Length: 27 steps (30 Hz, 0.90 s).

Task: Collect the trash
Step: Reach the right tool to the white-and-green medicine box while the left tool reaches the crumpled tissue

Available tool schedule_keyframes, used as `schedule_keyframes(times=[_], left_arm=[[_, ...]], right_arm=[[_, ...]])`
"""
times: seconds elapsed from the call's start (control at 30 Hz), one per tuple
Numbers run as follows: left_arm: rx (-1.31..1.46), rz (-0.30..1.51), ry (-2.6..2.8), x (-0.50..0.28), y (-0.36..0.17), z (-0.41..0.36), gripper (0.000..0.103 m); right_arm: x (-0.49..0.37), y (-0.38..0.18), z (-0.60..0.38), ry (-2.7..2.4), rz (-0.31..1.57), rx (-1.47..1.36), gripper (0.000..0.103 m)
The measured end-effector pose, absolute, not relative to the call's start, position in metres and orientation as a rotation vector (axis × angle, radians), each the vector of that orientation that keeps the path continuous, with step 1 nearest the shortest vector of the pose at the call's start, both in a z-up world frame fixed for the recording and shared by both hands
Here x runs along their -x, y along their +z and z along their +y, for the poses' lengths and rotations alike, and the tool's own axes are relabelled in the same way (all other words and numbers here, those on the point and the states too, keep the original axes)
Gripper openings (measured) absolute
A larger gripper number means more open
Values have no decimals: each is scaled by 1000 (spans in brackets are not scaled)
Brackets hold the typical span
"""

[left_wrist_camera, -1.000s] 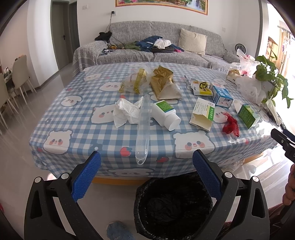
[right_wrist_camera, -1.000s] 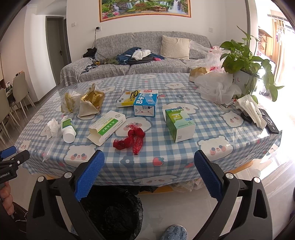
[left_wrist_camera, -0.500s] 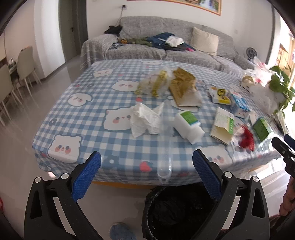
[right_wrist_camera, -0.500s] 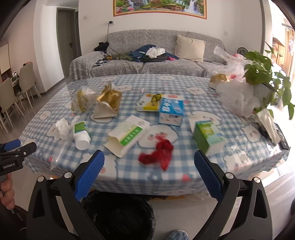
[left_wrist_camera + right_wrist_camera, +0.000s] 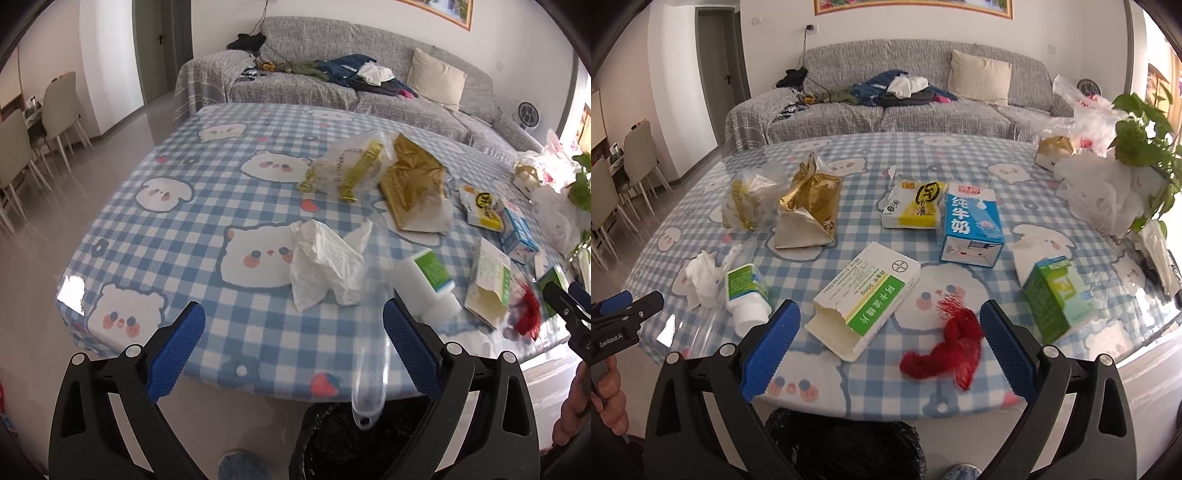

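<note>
Table [image 5: 886, 155] with a blue-and-white checked bear-print cloth carried all the litter. Below its near edge stood a black-lined round bin [image 5: 846, 443]. On the cloth, right of centre, lay a blue-and-white milk carton [image 5: 971, 225]; nearer the edge lay a white-and-green open cardboard box [image 5: 866, 302], then a crumpled white tissue [image 5: 325, 266] toward the left side, then a red mesh scrap [image 5: 945, 347]. Left gripper [image 5: 291, 336] and right gripper [image 5: 890, 332] hovered over that near edge, both released, 2 blue pads wide apart, grasping nothing.
</note>
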State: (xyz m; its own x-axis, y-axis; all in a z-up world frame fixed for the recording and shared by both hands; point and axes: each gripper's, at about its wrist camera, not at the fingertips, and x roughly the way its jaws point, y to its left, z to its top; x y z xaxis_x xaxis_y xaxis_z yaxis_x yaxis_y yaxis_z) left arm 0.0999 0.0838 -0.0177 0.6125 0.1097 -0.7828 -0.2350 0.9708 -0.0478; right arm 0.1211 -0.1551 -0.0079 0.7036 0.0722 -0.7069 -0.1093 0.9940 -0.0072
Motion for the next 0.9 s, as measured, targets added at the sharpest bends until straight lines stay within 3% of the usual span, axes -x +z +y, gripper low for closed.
schedule_keyframes(times=[0.73,0.9], left_arm=[[181,985,213,-179,-56,102,88],[183,1004,212,-188,-62,104,82]], right_arm=[[-199,-53,-130,63,940,2,92],[-208,-61,-128,67,967,-4,90]])
